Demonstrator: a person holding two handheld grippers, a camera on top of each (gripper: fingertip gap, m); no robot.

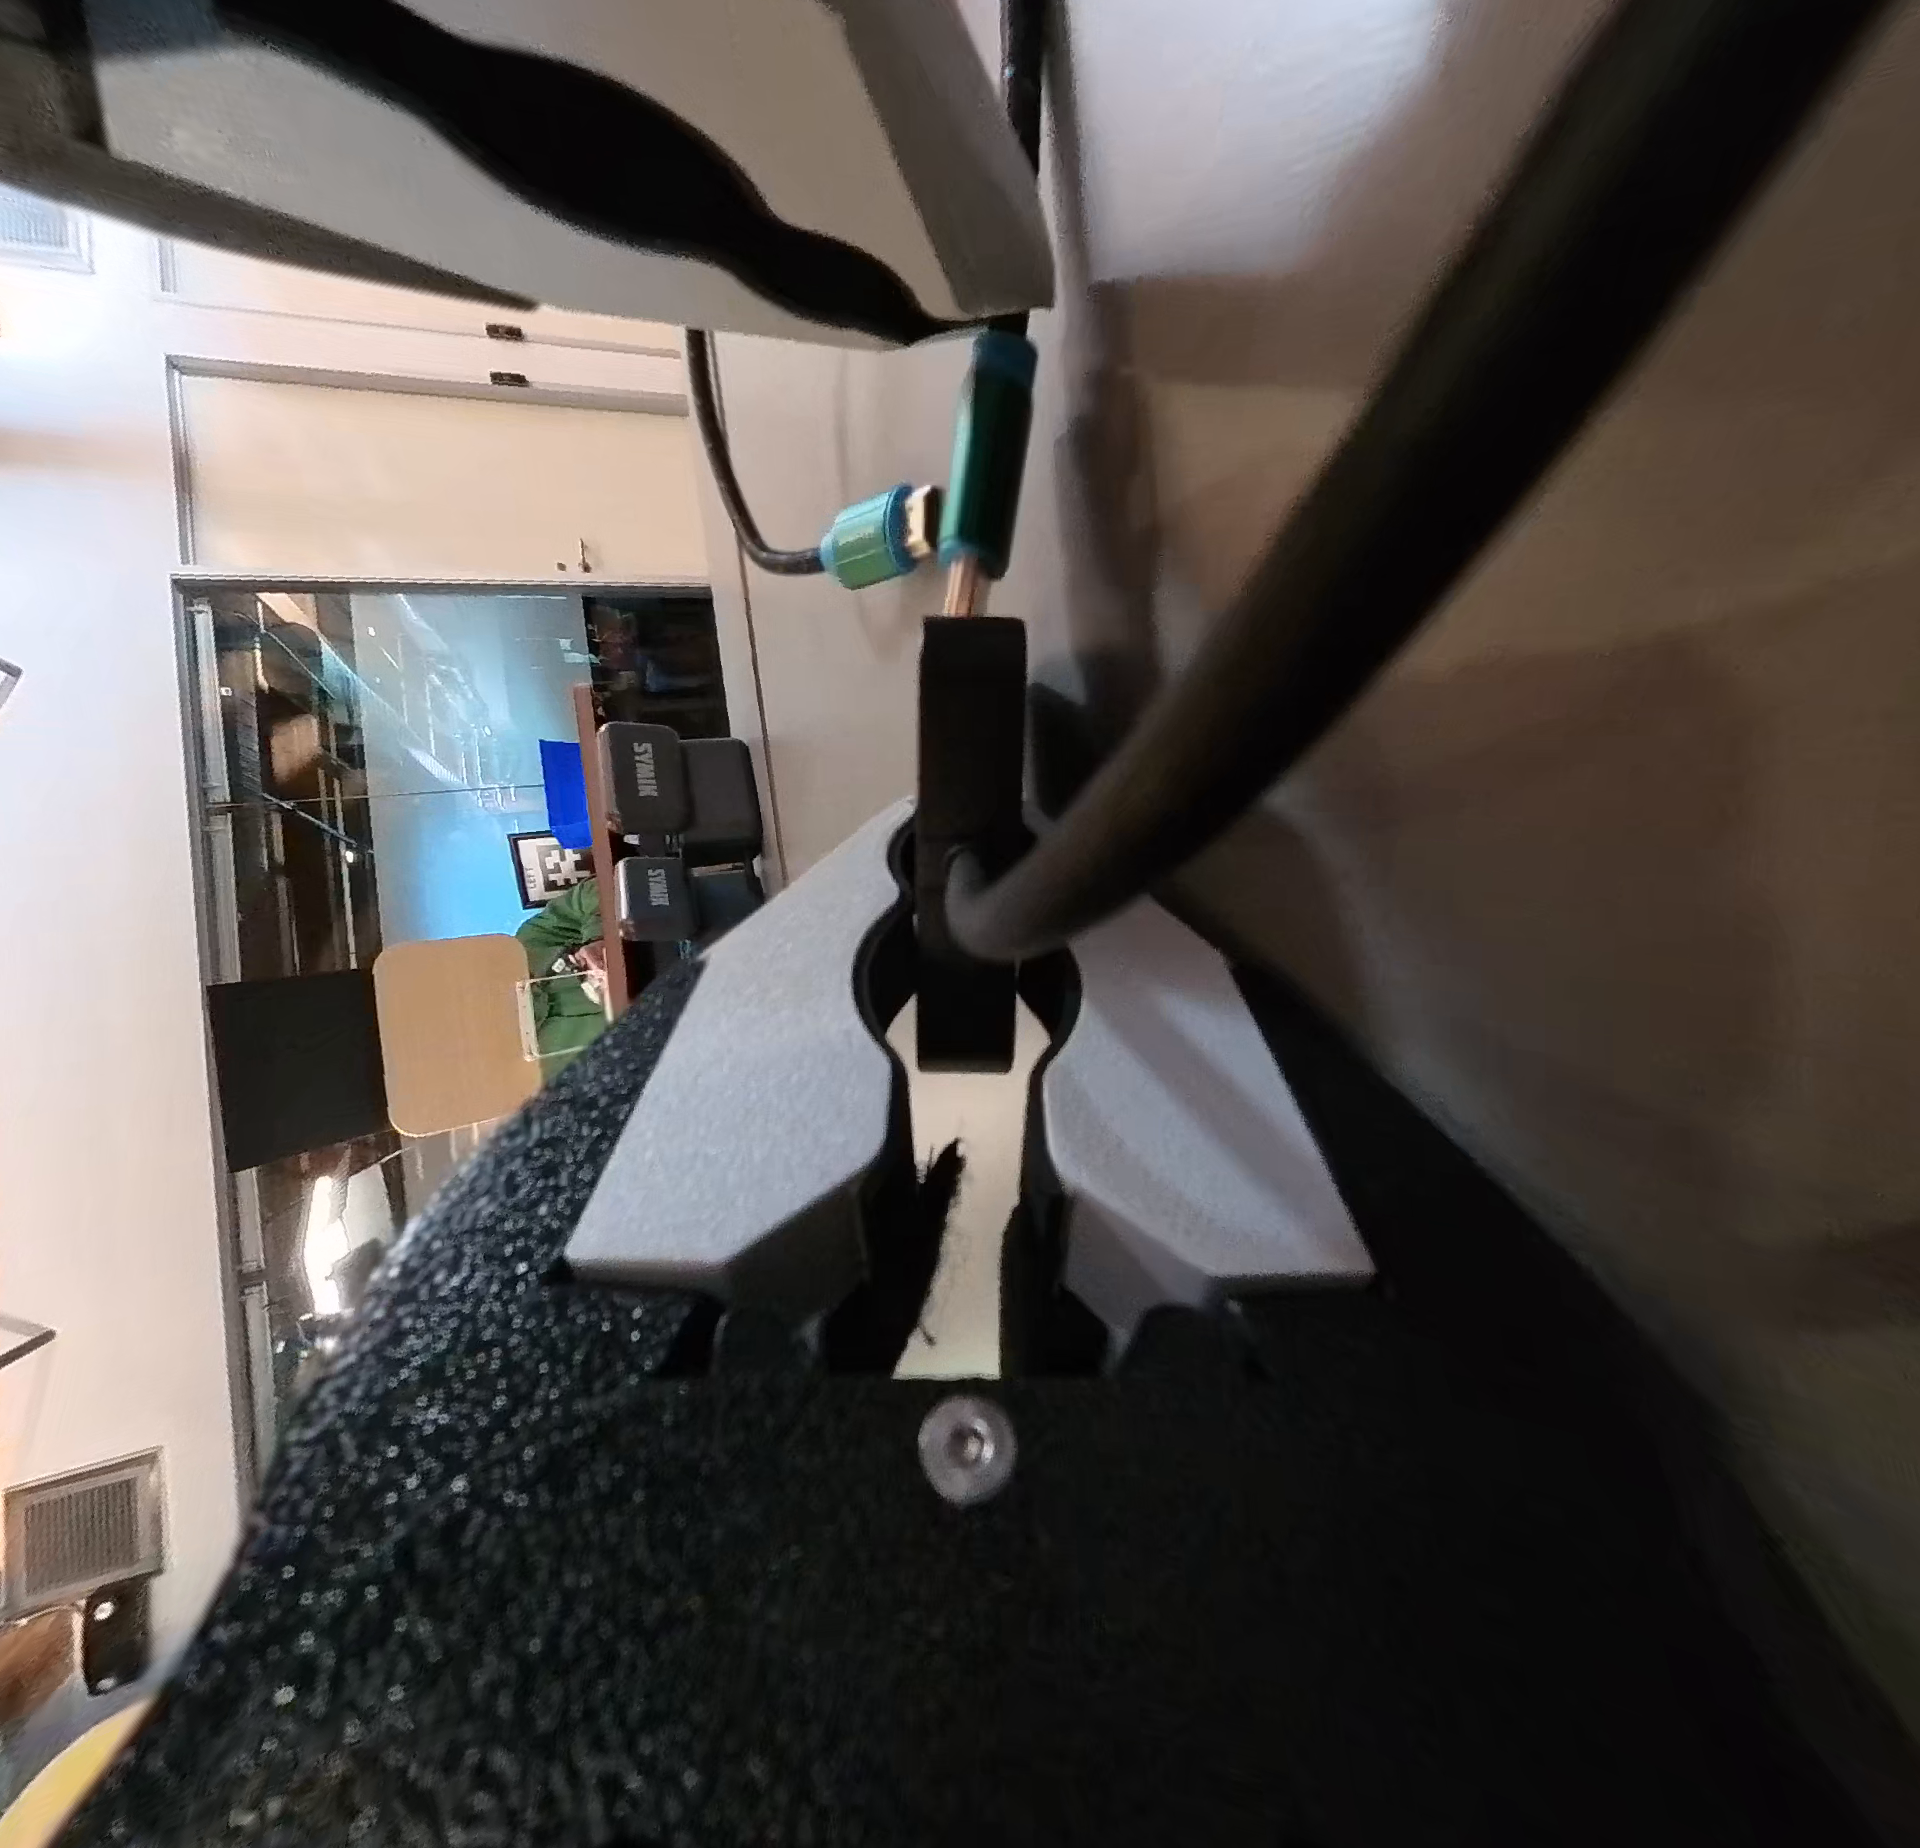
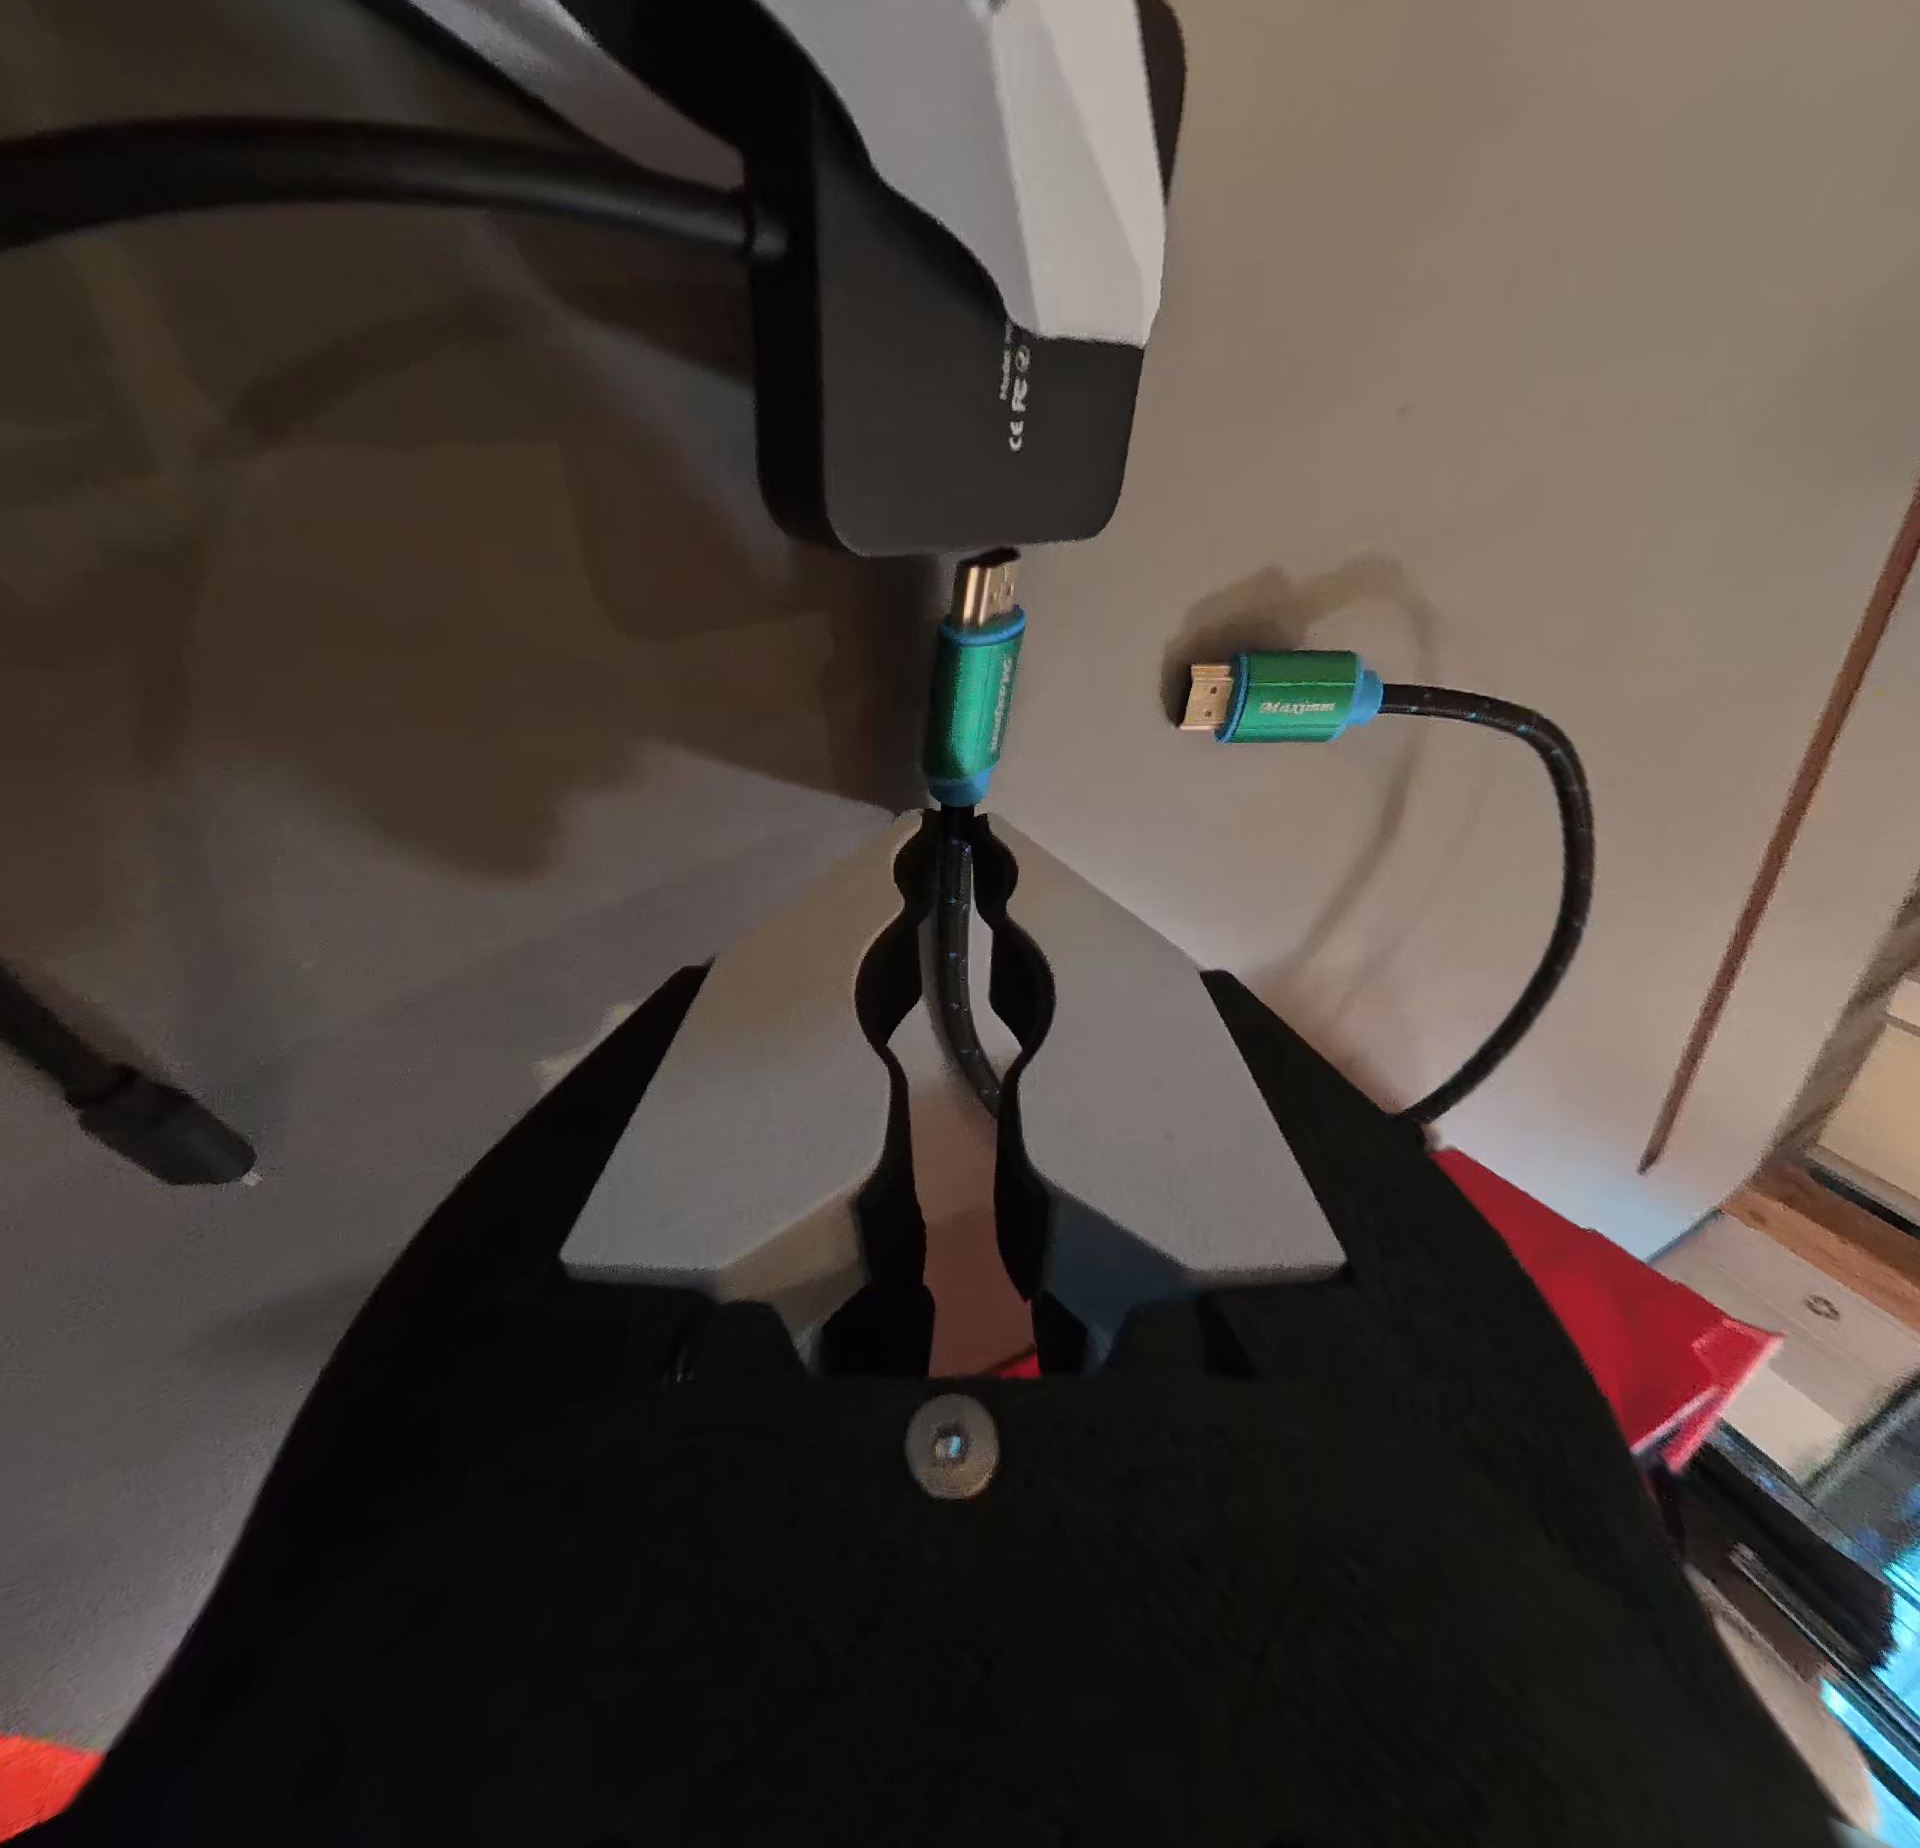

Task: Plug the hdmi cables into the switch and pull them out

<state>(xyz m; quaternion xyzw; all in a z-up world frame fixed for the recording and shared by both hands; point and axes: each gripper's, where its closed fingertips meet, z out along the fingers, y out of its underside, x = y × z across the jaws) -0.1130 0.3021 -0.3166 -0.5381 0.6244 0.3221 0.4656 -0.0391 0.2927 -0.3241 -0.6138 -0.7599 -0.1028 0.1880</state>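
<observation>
A: Left wrist view?
B: Left claw (image 1: 966, 951) clamped on a flat black switch (image 1: 971, 811), seen edge-on, matte plastic. Grey fingers (image 1: 769, 1060) smooth, with wavy black inner pads; grainy black body behind them. Thick, smooth black cable (image 1: 1351, 572) curving off the switch's side, up toward the top right. Gold tip of a green metallic plug (image 1: 992, 468) at the switch's far end, only partly in. Right claw (image 1: 582, 136) overhead, large and blurred. Second green plug (image 1: 883, 541) loose on the pale matte worktop (image 1: 1558, 811), just left of the first one.

A: Right wrist view?
B: Right claw (image 2: 961, 925) closed on a braided black cable with blue flecks (image 2: 958, 967), just behind the plug's blue collar. Green plug (image 2: 977, 702) pointing up, gold tip touching the near edge of the switch (image 2: 935, 416), most of the tip showing. Switch a dark rounded slab with small white markings, pinched from above by the left claw (image 2: 1039, 188). Spare plug (image 2: 1288, 697) flat on the worktop (image 2: 1507, 292) to the right, apart from the switch, braided lead (image 2: 1558, 863) looping back toward the worktop's near edge. Black connector end (image 2: 156, 1133) at the left edge, blurred.
</observation>
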